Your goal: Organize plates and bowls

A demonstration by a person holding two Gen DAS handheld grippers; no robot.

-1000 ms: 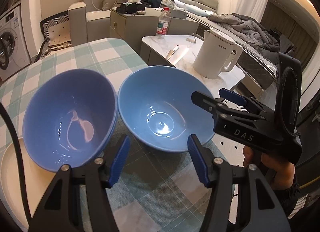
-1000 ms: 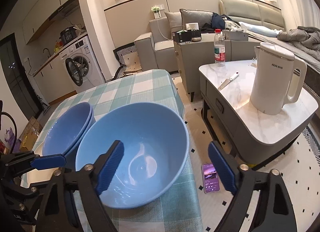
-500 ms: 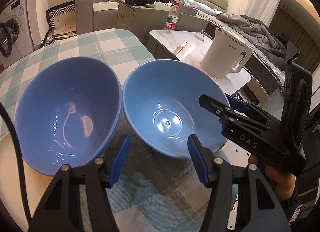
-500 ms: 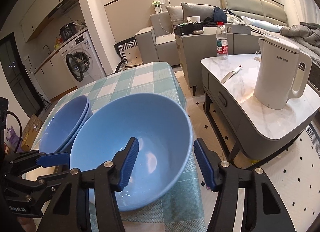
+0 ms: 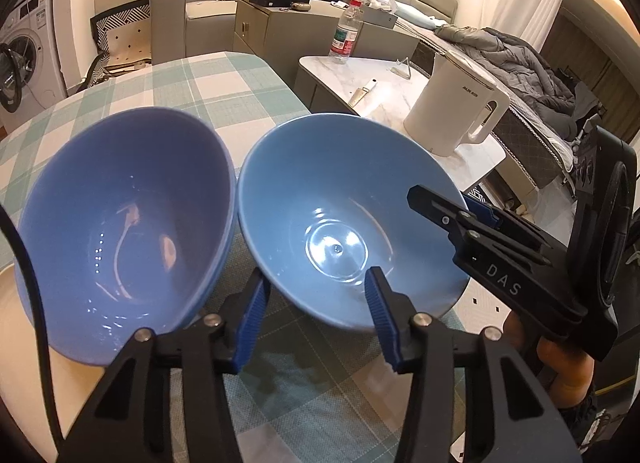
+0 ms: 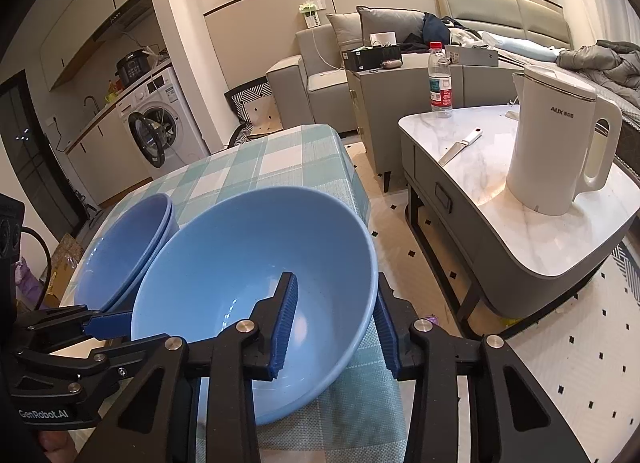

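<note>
Logged two bowls side by side on the checked table (image 5: 200, 83): a light blue bowl (image 5: 340, 203) at the table's right edge and, touching its left rim, a darker blue bowl (image 5: 120, 215). Saw from the right wrist view a second rim under the darker one, so noted it as two nested bowls, tilted toward the camera. Noted a pale plate (image 5: 60, 383) beneath the near edge of that pair. Found the right gripper (image 6: 334, 291) straddling the near right rim of the light blue bowl, one pad inside and one outside against the rim; jaws just closing, with bowl interior visible between the inner pad and the wall, so recorded as not clamped. Spotted part of the hand (image 5: 560, 367) under this gripper. Found the left gripper (image 5: 316, 287) low over the near edge of the same bowl, one pad in the gap between the two bowls, the other in front of the bowl's inside; jaws just narrowing, released, no pad seen pressing. Could not tell whether either left pad touched the rim. Beyond the table, noted a white kettle (image 5: 456, 115), a knife (image 5: 362, 91) and a water bottle (image 5: 346, 35) on a low marble table (image 5: 400, 79).
</note>
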